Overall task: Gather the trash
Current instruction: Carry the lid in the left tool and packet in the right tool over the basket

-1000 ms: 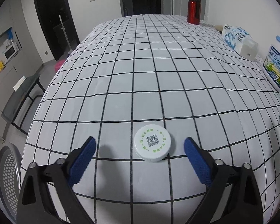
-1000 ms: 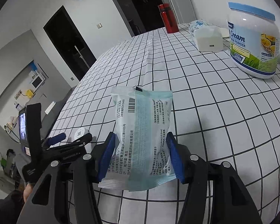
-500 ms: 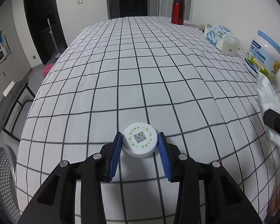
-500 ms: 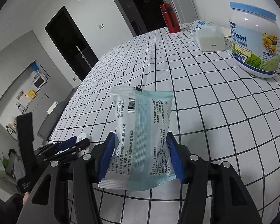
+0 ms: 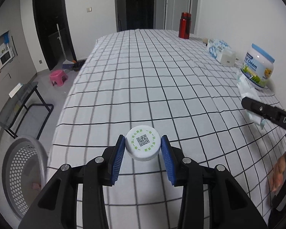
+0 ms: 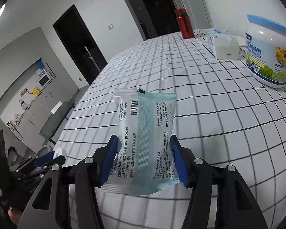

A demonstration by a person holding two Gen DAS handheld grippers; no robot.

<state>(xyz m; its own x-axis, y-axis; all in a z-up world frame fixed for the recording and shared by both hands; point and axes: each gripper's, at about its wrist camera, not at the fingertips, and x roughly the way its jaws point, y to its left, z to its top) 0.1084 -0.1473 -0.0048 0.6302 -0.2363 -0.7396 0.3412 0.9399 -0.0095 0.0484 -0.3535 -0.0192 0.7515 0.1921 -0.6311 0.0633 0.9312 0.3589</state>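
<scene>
My left gripper point(image 5: 143, 150) is shut on a white round cap point(image 5: 143, 145) with a green ring and a QR code, held above the near left part of the checked table point(image 5: 152, 76). My right gripper point(image 6: 143, 156) is shut on a pale blue mask packet point(image 6: 145, 133) and holds it upright above the table. The packet and the right gripper point(image 5: 257, 108) also show at the right edge of the left wrist view. A perforated grey trash basket point(image 5: 19, 171) stands on the floor left of the table, below the left gripper.
At the table's far right stand a red bottle point(image 5: 184, 25), a tissue pack point(image 5: 218, 48) and a milk powder jar point(image 5: 258, 66). On the floor to the left are a dark side table point(image 5: 19, 99) and a pink stool point(image 5: 58, 77).
My left gripper closed on the cap and lifted it off the table, moving left toward the table's edge so the basket came into view. The right gripper kept holding the packet.
</scene>
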